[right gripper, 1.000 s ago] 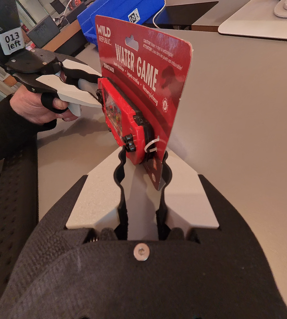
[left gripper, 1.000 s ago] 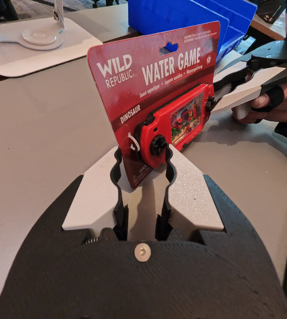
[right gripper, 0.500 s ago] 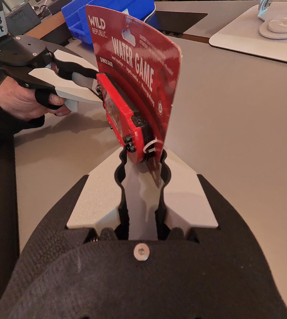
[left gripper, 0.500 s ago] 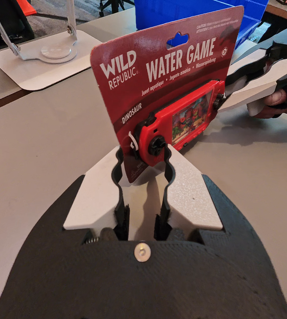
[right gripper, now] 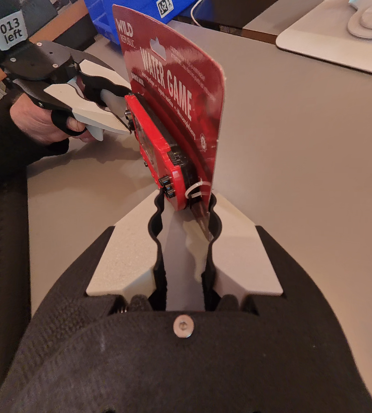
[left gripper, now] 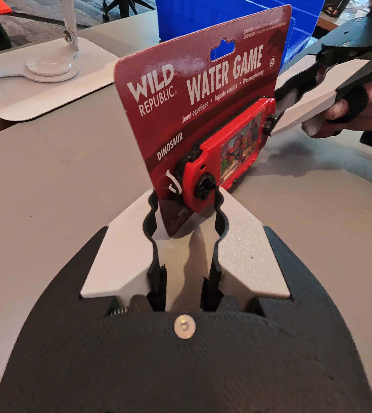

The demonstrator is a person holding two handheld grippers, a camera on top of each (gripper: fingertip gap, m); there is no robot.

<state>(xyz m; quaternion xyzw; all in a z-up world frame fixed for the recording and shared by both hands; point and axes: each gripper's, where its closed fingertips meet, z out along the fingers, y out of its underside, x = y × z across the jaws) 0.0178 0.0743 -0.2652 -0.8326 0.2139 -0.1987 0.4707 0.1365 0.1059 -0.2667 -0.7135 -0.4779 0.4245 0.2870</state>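
Both claws clamping carded toy (left gripper: 225, 143)

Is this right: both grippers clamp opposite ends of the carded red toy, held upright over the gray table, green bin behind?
One error: the bin is blue, as the left wrist view shows. Otherwise yes: the left gripper and right gripper clamp opposite ends of the carded red toy, upright over the gray table.
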